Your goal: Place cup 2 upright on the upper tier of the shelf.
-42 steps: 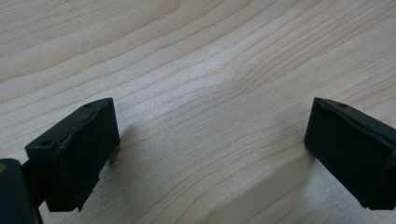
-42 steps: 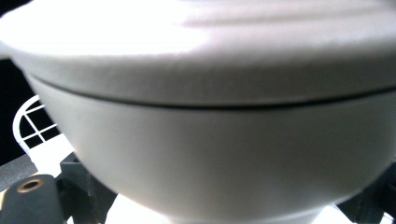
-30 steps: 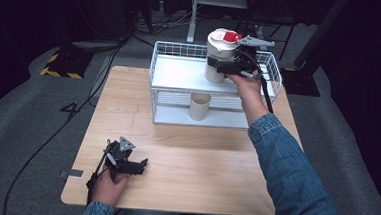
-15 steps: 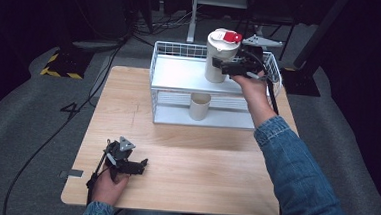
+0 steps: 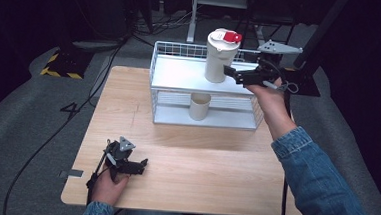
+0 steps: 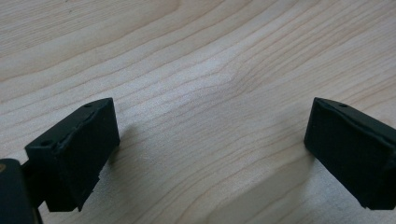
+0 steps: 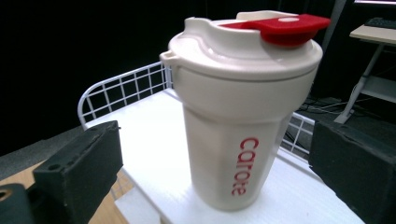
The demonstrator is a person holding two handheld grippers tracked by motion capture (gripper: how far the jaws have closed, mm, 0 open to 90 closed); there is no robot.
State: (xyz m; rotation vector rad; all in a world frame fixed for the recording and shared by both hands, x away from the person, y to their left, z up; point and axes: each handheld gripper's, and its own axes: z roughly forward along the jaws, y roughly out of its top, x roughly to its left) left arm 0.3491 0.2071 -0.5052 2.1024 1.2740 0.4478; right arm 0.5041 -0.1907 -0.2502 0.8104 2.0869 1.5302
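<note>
1. Two grippers were in play. The right gripper (image 5: 229,72) hung at the top shelf of the white wire rack (image 5: 182,52), just right of the cream tumbler (image 5: 218,56).
2. The tumbler stood upright on that top shelf, red flip tab (image 7: 286,25) on its lid, "carote" running up the side in red.
3. In the right gripper view its jaws were spread wide, one on either side of the tumbler (image 7: 243,116) and clear of it, so nothing was gripped.
4. On the lower shelf sat a smaller cream cup (image 5: 199,106), upright, pretty much right under the tumbler.
5. The left gripper (image 5: 137,165) rested on the wooden bench (image 5: 214,174) near the front-left corner, well apart from the rack.
6. Its jaws were also wide open, just bare wood grain (image 6: 210,93) between them.
</note>
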